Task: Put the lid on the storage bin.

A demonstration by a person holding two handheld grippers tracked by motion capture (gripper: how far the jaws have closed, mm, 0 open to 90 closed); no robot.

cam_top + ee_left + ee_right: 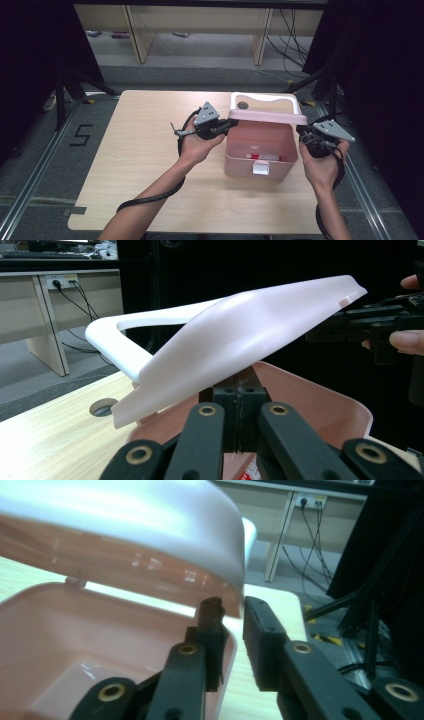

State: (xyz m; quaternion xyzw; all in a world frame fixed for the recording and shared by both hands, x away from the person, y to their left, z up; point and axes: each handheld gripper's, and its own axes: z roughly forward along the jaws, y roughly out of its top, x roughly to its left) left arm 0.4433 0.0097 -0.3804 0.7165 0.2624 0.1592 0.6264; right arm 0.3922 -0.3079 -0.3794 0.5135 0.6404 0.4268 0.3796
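A pink box (260, 150) sits on the bench (145, 150), its lid (267, 117) raised. The left tongs (231, 123) pinch the lid's left edge; the right tongs (301, 131) straddle its right edge (jaws slightly apart). Uneven lifting could probably twist the lid free.

i'm working in what looks like a lab or recording studio: my light wooden table (150, 165) stands between black curtains (35, 55) and black tripod legs (65, 90), a "5" is taped on the grey floor (80, 135), and cables (290, 40) trail under plain desks (200, 25) behind.
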